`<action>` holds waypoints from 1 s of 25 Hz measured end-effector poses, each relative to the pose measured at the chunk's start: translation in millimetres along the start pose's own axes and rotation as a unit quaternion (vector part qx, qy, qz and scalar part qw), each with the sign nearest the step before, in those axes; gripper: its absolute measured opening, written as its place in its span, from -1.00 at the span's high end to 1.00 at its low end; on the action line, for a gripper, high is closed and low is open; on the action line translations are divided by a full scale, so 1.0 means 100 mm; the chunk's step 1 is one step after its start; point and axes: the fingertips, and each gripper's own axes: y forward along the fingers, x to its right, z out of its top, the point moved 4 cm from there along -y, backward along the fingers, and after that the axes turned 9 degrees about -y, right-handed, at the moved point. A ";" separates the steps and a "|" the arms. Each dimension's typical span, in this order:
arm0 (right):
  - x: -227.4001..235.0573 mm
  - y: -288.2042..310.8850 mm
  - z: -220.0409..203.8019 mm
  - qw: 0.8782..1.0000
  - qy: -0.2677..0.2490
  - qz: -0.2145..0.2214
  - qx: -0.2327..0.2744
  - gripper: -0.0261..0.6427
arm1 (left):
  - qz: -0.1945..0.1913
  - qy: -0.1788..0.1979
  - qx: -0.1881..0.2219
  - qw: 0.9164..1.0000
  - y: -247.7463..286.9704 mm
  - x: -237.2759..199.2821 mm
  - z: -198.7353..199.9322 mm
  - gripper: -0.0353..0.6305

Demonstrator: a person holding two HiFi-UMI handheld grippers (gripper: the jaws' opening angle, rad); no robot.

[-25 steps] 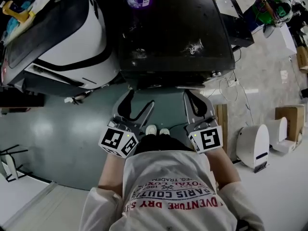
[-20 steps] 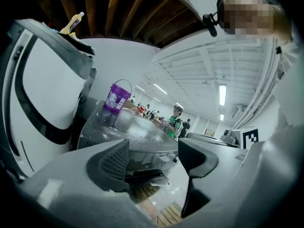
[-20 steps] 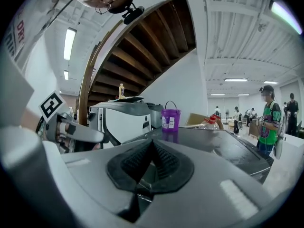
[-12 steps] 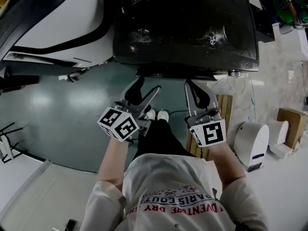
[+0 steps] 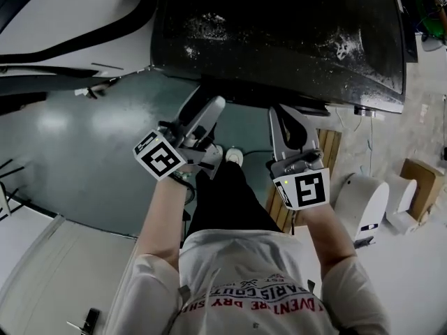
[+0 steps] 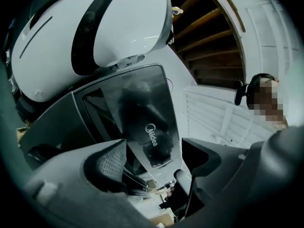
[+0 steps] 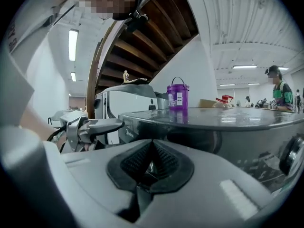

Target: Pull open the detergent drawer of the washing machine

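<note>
Left claw (image 6: 153,158): jaws at their widest, just been opening, nothing between them. The washer (image 6: 137,108) shows through the gap as a glossy front panel with a logo, close ahead and untouched. I cannot tell the drawer from that panel. Right claw (image 7: 151,151): pads pressed together, empty, just short of the washer's front.

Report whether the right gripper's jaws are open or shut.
Shut: on the right gripper, the ribbed jaw faces press together with nothing between them.

Glossy washing machine top (image 5: 279,68), ribbed matt fingers (image 7: 168,161); smooth, shiny floor (image 5: 77,145)
</note>
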 end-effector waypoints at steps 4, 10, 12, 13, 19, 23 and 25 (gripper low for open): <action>-0.02 0.11 -0.10 1.000 0.003 0.005 -0.001 0.92 | -0.017 -0.004 0.011 1.000 0.07 -0.08 0.06 -0.23; 0.00 0.24 -0.17 1.000 0.004 0.005 0.003 0.92 | -0.046 -0.026 0.034 0.998 0.18 -0.14 0.11 -0.23; 0.00 0.27 -0.19 1.000 0.004 0.002 0.002 0.92 | -0.059 -0.030 0.039 0.997 0.21 -0.14 0.14 -0.25; 0.00 0.27 -0.19 1.000 0.004 0.002 0.002 0.92 | -0.064 -0.030 0.041 0.997 0.21 -0.14 0.14 -0.25; -0.04 0.27 -0.25 1.000 0.000 0.004 -0.009 0.92 | -0.079 -0.033 0.062 0.994 0.21 -0.13 0.14 -0.19; -0.06 0.27 -0.26 1.000 -0.001 0.000 -0.004 0.92 | -0.084 -0.038 0.059 0.994 0.20 -0.15 0.14 -0.14; -0.06 0.26 -0.27 1.000 -0.003 -0.005 -0.004 0.92 | -0.085 -0.044 0.057 0.994 0.20 -0.16 0.13 -0.11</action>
